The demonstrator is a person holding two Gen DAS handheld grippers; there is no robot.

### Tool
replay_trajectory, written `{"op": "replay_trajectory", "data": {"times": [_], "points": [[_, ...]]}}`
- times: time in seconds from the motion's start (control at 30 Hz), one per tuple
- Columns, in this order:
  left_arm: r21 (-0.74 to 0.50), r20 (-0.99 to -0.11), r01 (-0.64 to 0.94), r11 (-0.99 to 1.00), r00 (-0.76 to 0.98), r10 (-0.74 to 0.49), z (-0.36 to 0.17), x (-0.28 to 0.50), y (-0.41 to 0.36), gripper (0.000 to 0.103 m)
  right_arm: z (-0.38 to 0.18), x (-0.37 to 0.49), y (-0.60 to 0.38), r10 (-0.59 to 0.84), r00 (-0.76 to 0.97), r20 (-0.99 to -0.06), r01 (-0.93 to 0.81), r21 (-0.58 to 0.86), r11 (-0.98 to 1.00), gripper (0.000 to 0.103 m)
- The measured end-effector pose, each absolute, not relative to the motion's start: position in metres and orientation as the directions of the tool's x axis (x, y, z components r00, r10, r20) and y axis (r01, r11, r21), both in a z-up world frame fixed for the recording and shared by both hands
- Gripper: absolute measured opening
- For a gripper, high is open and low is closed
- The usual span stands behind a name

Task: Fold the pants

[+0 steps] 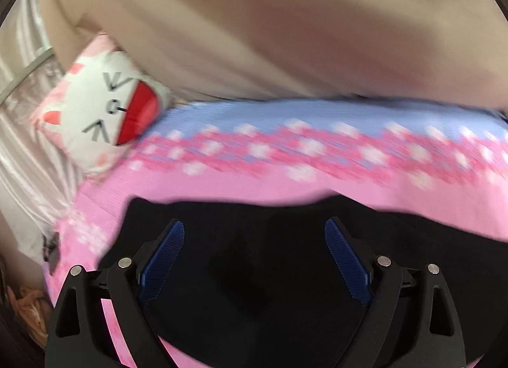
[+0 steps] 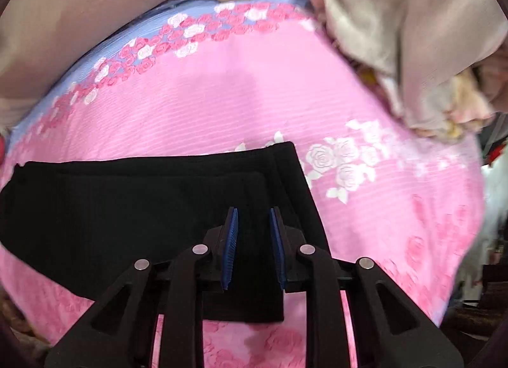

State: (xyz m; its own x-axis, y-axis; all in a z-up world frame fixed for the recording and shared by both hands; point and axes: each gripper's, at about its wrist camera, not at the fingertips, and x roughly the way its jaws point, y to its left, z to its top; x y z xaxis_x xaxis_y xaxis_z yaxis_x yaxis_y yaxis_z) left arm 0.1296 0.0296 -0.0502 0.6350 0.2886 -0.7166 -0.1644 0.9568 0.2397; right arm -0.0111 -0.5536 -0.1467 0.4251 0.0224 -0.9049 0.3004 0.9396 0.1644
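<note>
On the pink bed, folded black pants lie flat, left hand-held gripper wide above them, right hand-held gripper narrow near their right edge, bare sheet beyond

I'm working in a bedroom at someone's home — that much is plain from what the cameras give me. The surface below is a bed, covered by a pink bedspread printed with white and pink roses and edged with a pale blue band. A cat-face cushion with a wide red mouth sits at one end against a beige wall. Shiny pale curtains hang beside it, and a heap of beige cloth lies at the other end.
</note>
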Motion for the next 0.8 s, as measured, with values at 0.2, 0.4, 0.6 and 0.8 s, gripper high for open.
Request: {"op": "replay_trajectory", "data": {"times": [0.2,0.4,0.6,0.8], "points": [[0.181,-0.787,-0.037,0.983,0.595,0.167,-0.064,0.098,-0.05,0.088,-0.163,-0.01,-0.555,0.119,0.478,-0.871,0.218,0.248,0.944,0.044],[0.185,-0.781,-0.01,0.983,0.605,0.153,-0.059,0.085,-0.086,0.088,-0.119,-0.02,-0.546,0.066,0.569,-0.82,0.12,0.162,0.979,0.007],[0.195,-0.767,-0.023,0.98,0.619,0.167,-0.055,0.084,-0.094,0.088,-0.156,0.001,-0.564,0.046,0.477,-0.878,0.11,0.112,0.988,0.011],[0.198,-0.773,-0.029,0.98,0.61,0.174,-0.057,0.071,-0.09,0.088,-0.127,-0.02,-0.564,0.043,0.58,-0.814,0.151,0.159,0.976,0.022]]}}
